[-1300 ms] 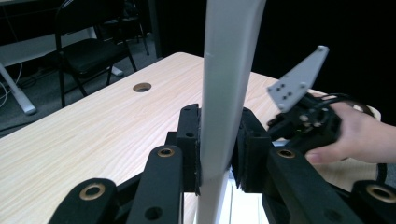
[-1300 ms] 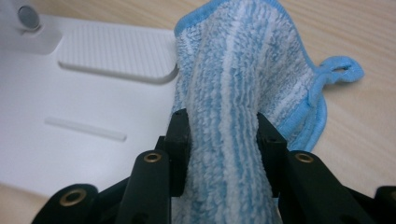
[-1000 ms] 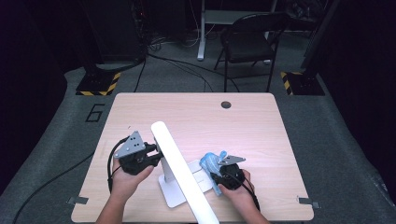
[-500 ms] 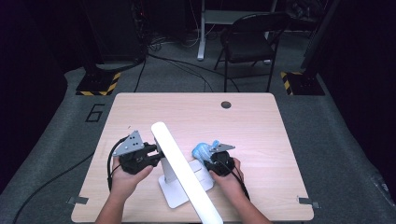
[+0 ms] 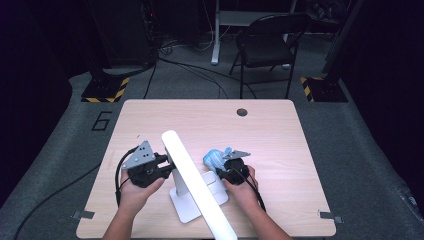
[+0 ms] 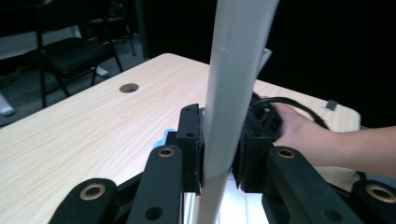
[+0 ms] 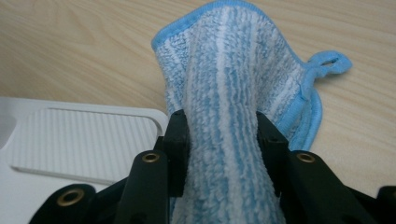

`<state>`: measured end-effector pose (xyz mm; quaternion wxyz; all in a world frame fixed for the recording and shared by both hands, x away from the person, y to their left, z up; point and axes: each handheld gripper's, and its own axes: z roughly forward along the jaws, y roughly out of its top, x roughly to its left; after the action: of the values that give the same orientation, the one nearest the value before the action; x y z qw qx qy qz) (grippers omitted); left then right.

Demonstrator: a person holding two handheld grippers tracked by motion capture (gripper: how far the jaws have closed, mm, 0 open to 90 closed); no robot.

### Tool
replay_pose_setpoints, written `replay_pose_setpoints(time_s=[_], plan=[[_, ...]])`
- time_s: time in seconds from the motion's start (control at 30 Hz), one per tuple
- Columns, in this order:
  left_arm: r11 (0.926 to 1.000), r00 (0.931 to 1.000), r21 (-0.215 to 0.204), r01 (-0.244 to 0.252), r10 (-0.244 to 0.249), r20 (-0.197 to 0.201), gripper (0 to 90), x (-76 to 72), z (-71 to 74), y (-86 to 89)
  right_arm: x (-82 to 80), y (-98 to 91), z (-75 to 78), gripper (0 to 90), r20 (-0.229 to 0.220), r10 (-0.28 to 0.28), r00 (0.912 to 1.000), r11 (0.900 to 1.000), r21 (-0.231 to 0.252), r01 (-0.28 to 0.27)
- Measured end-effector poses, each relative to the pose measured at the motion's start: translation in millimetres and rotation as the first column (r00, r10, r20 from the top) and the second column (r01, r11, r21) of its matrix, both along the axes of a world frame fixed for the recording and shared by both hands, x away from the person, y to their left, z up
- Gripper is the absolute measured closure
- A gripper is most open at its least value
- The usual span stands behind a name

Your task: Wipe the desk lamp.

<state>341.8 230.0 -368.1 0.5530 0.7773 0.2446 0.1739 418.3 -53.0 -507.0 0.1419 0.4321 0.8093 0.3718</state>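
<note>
Lamp (image 5: 197, 185) white, on its base near the front edge of a pale wood worktop (image 5: 270, 130), left tool (image 5: 162, 165) clamped on its stem, right tool (image 5: 220, 165) gripping a blue cloth (image 5: 214, 158) beside the base, folding chair (image 5: 267, 45), cables on grey floor, dark room.

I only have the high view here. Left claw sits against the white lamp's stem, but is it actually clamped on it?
Observer: Yes. In the left gripper view both pads of the left claw press the white stem.
Operator: And the blue thing by the right claw?
Observer: A striped blue cloth, pinched between the right claw pads.
Operator: Any detail on the cloth?
Observer: A small hanging loop at its edge, lying on the table.
</note>
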Motion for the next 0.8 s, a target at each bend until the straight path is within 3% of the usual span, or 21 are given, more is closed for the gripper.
replay_pose_setpoints(time_s=[0.47, 0.8], plan=[[0.9999, 0.9998, -0.003, -0.017, 0.017, 0.009, 74.4, 0.3, -0.6, -0.4, -48.3, -24.1, 0.6, 63.7, 0.013, 0.035, 0.9993, 0.9994, 0.006, -0.035], [0.9998, 0.9999, -0.013, -0.013, 0.013, -0.007, 74.4, 3.0, -1.0, -5.0, -63.2, -48.6, 5.8, 63.5, -0.002, 0.034, 0.9994, 0.999, 0.03, -0.034]])
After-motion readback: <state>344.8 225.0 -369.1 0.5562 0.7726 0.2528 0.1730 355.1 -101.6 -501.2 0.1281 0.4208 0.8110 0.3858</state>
